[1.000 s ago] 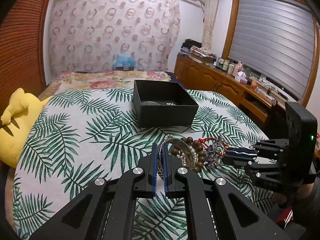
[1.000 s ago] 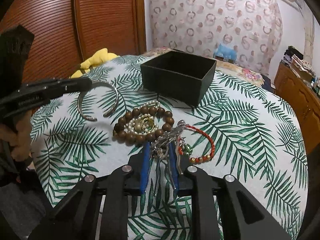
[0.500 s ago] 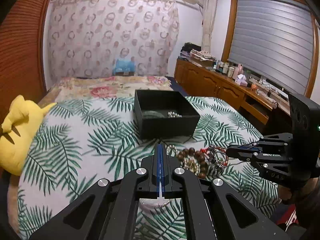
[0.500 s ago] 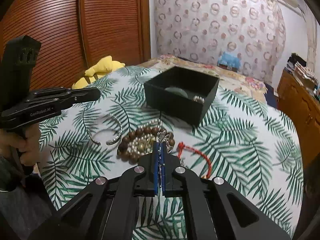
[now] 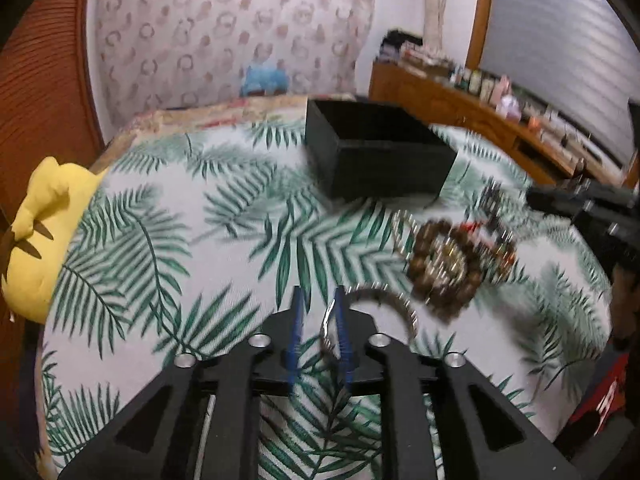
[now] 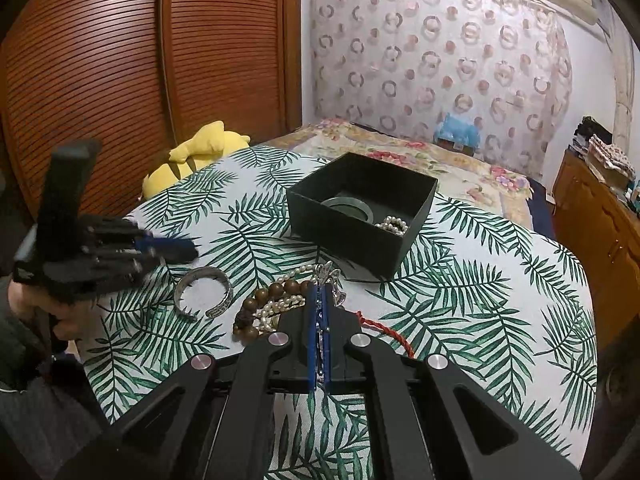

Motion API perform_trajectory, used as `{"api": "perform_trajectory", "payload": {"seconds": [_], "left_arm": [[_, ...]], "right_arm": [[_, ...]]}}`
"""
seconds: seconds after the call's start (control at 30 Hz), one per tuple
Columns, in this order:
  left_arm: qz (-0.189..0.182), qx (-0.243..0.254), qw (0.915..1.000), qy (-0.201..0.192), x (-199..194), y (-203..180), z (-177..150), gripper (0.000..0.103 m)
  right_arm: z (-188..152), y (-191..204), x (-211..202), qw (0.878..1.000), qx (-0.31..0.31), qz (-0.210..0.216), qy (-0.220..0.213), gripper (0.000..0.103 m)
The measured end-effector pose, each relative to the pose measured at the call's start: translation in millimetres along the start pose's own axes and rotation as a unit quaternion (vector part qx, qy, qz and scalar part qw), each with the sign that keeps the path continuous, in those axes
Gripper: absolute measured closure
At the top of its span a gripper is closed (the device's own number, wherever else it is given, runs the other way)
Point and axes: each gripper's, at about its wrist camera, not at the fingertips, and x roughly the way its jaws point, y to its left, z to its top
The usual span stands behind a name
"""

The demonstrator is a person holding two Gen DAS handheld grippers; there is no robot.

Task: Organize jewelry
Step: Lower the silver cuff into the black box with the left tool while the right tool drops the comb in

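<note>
Left gripper [image 5: 318, 312] just cracked open around near end of silver cuff [image 5: 384, 300] curving off right, right gripper [image 6: 319, 312] pinched tight on silver chain [image 6: 330, 276], black box [image 6: 416, 236] further back.

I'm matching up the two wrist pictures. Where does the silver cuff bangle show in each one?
Left wrist view: the silver cuff bangle is low and just right of centre, one end lying between the left gripper's jaws.
Right wrist view: the bangle lies left of centre on the leaf-print cloth, below the left gripper.
Shared landmark: the black box, beyond the bangle in both.
</note>
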Motion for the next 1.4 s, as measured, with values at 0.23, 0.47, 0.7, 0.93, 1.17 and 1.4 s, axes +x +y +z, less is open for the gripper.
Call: {"api": "perform_trajectory", "payload": {"seconds": [0.23,0.47,0.7,0.93,1.17,1.4], "left_arm": [[0.001,0.026,0.9996,0.014,13,-9,-2,0.099],[0.000,0.025,0.9993,-0.027,2,-12,21,0.099],[-0.012,0.024,0.9980,-0.057,2,-16,54,0.099],[-0.007,0.018,0.9973,-0.071,8,-13,78,0.099],[0.003,0.015,0.9968,-0.078,13,-8,94,0.099],[0.009,0.018,0.9964,-0.083,18,-9,109,0.099]], "right_arm": [[7,1,2,1.000,-0.007,-0.001,-0.003,0.100],[36,-20,12,1.000,0.009,-0.001,-0.016,0.100],[80,-44,36,0.999,0.020,-0.002,-0.031,0.100],[104,-57,79,0.999,0.029,0.012,-0.016,0.100],[113,-68,115,0.995,0.070,0.068,0.008,0.087],[106,-84,103,0.996,0.076,0.038,-0.002,0.073]]}}
